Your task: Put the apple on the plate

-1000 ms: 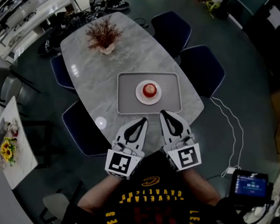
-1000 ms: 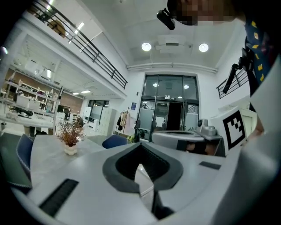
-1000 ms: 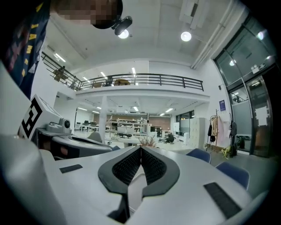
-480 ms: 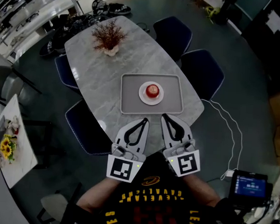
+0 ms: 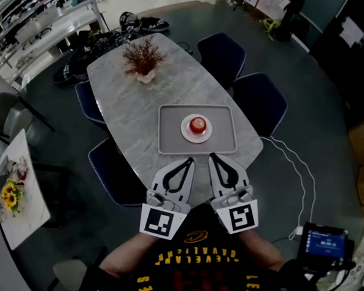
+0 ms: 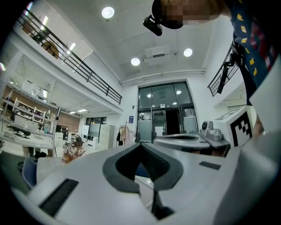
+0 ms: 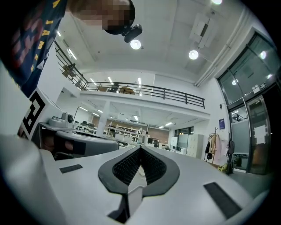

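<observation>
In the head view a red apple sits on a small white plate, which rests in the middle of a grey tray on the marble table. My left gripper and right gripper are held side by side near the table's near edge, short of the tray, both shut with nothing between the jaws. In the left gripper view the left gripper points out into the room, level with the table. The right gripper likewise points up into the hall.
A dried plant in a pot stands at the table's far end. Dark blue chairs surround the table. A cable runs over the floor at right, and a small side table with sunflowers is at left.
The view has drawn back a little from the table; tray and apple sit slightly farther up and right in the frame. Both grippers stay shut, side by side.
</observation>
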`<state>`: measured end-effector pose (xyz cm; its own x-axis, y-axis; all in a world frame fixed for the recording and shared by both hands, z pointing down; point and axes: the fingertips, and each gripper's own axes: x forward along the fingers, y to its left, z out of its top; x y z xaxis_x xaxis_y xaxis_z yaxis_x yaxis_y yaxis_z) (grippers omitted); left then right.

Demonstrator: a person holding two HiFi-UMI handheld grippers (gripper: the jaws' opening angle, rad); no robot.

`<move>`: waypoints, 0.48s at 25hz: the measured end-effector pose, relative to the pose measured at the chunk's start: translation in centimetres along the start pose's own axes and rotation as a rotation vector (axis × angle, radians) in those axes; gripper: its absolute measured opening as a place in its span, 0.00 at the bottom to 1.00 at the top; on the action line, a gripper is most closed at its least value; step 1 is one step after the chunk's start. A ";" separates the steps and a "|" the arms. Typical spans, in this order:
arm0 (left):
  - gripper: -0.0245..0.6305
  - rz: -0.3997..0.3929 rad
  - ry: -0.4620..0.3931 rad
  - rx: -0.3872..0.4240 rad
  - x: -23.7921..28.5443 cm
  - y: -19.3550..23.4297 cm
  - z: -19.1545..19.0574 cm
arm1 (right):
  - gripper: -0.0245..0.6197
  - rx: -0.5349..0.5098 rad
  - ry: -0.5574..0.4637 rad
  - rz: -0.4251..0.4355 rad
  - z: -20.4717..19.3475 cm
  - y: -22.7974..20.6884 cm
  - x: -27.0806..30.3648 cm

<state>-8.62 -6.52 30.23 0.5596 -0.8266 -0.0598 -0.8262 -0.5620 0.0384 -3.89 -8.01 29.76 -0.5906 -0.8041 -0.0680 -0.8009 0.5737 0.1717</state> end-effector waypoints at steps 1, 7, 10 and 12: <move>0.04 -0.001 -0.001 -0.001 0.1 0.0 0.0 | 0.05 -0.001 -0.003 -0.001 0.0 -0.1 0.0; 0.04 -0.008 -0.007 0.012 -0.2 -0.3 0.4 | 0.05 -0.003 -0.020 -0.011 0.5 0.0 -0.3; 0.04 -0.008 -0.014 0.015 -0.4 -0.6 0.6 | 0.05 -0.006 -0.027 -0.011 0.6 -0.1 -0.6; 0.04 -0.008 -0.021 0.021 0.1 -0.5 0.5 | 0.05 -0.008 -0.035 -0.010 0.5 -0.4 -0.6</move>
<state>-8.13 -6.30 29.74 0.5649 -0.8212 -0.0806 -0.8230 -0.5678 0.0165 -3.29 -7.72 29.19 -0.5854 -0.8041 -0.1038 -0.8062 0.5639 0.1790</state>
